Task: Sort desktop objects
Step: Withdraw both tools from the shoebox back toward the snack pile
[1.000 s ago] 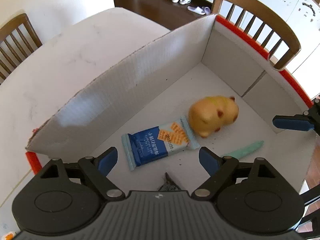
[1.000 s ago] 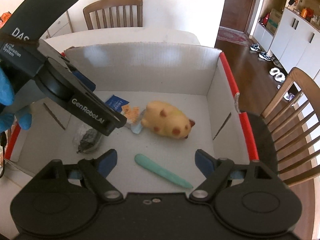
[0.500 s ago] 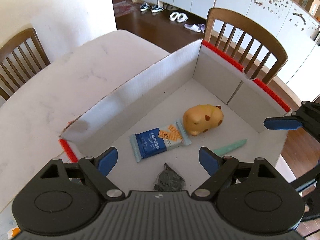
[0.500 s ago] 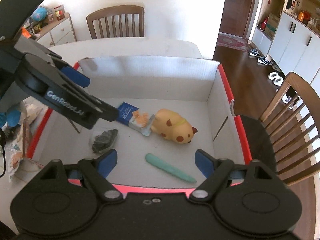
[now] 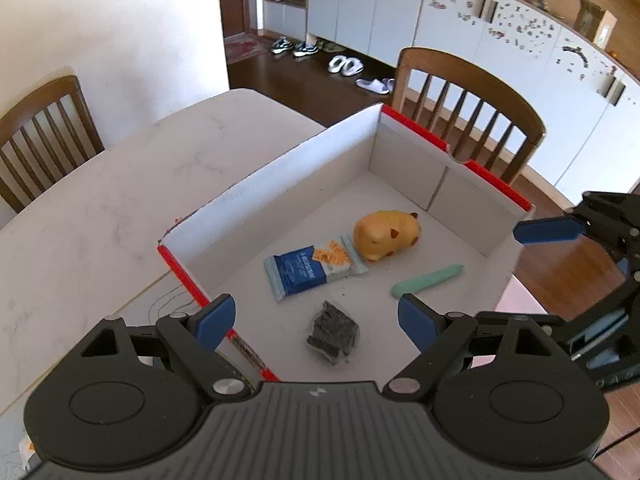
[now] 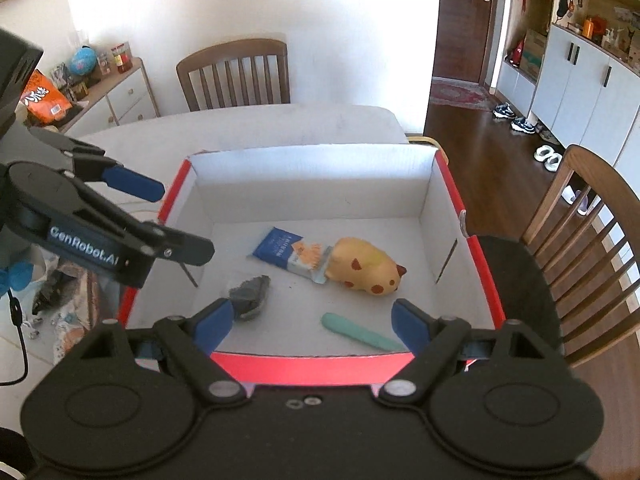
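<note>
Left wrist view: both grippers gape empty over a red-edged white box (image 5: 280, 184) holding one yellow toy (image 5: 386, 234), one blue snack packet (image 5: 310, 274), one green stick (image 5: 426, 285), one dark packet (image 5: 332, 334).

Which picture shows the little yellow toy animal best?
The right wrist view shows the yellow toy animal best: it looks bigger there, and you can see its brown spots and ear. In the left wrist view the same toy looks smaller. In both it lies in the box touching the blue snack packet.

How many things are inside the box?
4: a blue snack packet touching a yellow toy animal, a dark crumpled packet nearer the front, and a green stick.
</note>
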The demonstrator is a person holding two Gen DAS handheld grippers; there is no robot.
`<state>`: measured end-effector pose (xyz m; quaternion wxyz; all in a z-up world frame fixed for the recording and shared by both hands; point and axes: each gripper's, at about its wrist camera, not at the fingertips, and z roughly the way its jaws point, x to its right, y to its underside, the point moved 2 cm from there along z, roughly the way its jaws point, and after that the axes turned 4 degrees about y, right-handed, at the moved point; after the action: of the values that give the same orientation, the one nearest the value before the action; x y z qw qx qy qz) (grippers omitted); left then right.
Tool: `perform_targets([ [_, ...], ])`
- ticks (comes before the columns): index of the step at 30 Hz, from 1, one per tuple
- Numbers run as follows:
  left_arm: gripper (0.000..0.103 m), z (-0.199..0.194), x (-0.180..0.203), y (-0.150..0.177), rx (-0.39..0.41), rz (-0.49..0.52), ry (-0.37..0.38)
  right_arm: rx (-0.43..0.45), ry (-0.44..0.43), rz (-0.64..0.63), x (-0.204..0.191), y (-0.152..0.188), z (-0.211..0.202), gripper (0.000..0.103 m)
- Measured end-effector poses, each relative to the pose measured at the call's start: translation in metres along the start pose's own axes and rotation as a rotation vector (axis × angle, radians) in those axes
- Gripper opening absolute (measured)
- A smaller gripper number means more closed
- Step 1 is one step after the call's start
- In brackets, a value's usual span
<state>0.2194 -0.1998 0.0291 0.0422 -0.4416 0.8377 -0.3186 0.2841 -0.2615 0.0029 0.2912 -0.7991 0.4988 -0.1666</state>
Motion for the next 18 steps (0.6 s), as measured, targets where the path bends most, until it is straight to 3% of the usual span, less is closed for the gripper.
perform_targets([
  [18,0.089,-0.054,0.0,0.052,0.062,-0.001,0.065,0.044,0.035,0.064,-0.039,0.011,-0.029,0.096],
])
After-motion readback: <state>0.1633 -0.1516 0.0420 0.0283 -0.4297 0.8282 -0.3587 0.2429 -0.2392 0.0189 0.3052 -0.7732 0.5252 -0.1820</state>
